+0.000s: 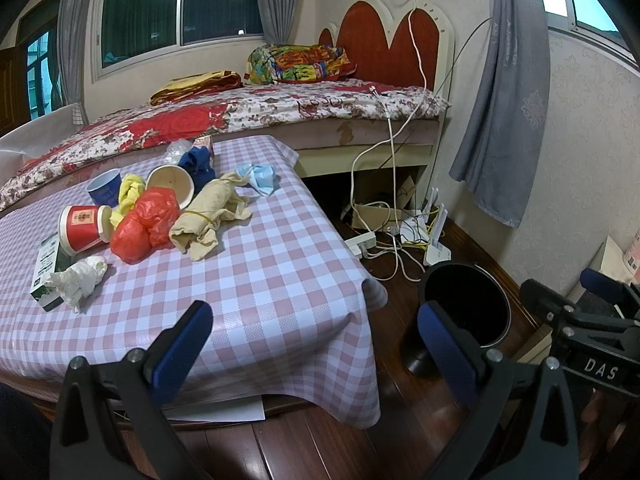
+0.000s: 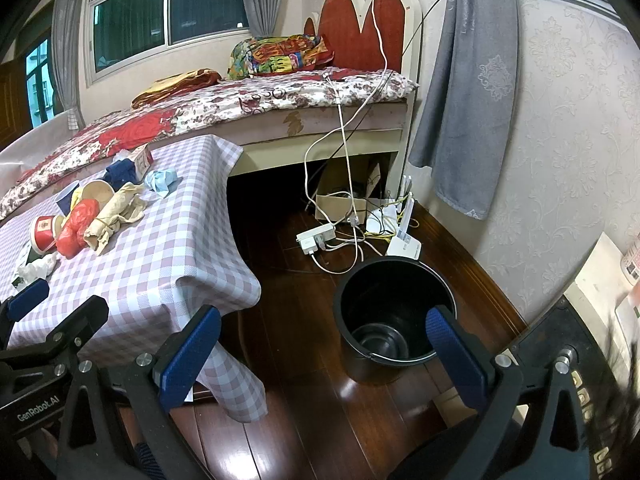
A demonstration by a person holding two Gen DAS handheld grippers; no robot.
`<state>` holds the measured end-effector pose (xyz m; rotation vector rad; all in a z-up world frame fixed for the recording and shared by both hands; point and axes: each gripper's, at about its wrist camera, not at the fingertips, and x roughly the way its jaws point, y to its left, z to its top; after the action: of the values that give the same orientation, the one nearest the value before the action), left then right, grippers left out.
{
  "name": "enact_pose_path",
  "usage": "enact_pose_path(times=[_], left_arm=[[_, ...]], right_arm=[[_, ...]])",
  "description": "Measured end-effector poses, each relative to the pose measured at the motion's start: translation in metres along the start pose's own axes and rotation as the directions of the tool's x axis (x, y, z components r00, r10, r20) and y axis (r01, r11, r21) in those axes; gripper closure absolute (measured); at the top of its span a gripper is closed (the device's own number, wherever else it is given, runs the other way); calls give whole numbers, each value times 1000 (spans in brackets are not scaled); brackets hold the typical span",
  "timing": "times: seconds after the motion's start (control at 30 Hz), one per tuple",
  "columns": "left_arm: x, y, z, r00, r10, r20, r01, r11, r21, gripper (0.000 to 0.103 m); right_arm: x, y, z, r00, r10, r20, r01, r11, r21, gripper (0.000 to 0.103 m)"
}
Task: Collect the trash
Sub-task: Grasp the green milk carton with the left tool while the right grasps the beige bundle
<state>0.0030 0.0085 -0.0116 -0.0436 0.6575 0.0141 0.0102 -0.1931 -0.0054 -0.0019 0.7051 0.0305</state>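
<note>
Progress looks like zero: the black bin on the floor shows only its bare bottom, nothing inside that I can see. All the trash sits on the checked surface, well apart from the bin, which stands off the surface's right corner.

Left to collect, clustered at the far left of the surface:
- red paper cup on its side, looks empty from what shows
- blue cup upright, contents not visible
- beige cup tipped over, open mouth facing us, inside looks empty
- red plastic bag, touching the beige rag
- yellow wad, dark blue cloth, blue face mask
- white crumpled tissue lying on a green-white carton
- clear plastic and a small box at the back edge, too small to identify

Left tongs: spread wide, holding nothing, hovering over the near edge of the surface. Right tongs: also spread wide, nothing held, over the floor near the bin
</note>
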Motion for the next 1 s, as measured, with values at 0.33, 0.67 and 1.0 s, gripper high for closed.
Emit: enact_pose_path(times=[0.33,0.67,1.0], left_arm=[[1,8,-7,1000,1,5,-1,1000,-2,0],[0,16,-8,1000,7,8,-7,1000,-19,0],[2,67,-5,993,121,-7,-121,988,-99,0]], right_arm=[[-5,6,0,1000,-2,25,2,1000,1,0],[0,8,0,1000,12,9,-11,1000,-8,0],[14,36,1,990,139,-15,-140,988,-63,0]])
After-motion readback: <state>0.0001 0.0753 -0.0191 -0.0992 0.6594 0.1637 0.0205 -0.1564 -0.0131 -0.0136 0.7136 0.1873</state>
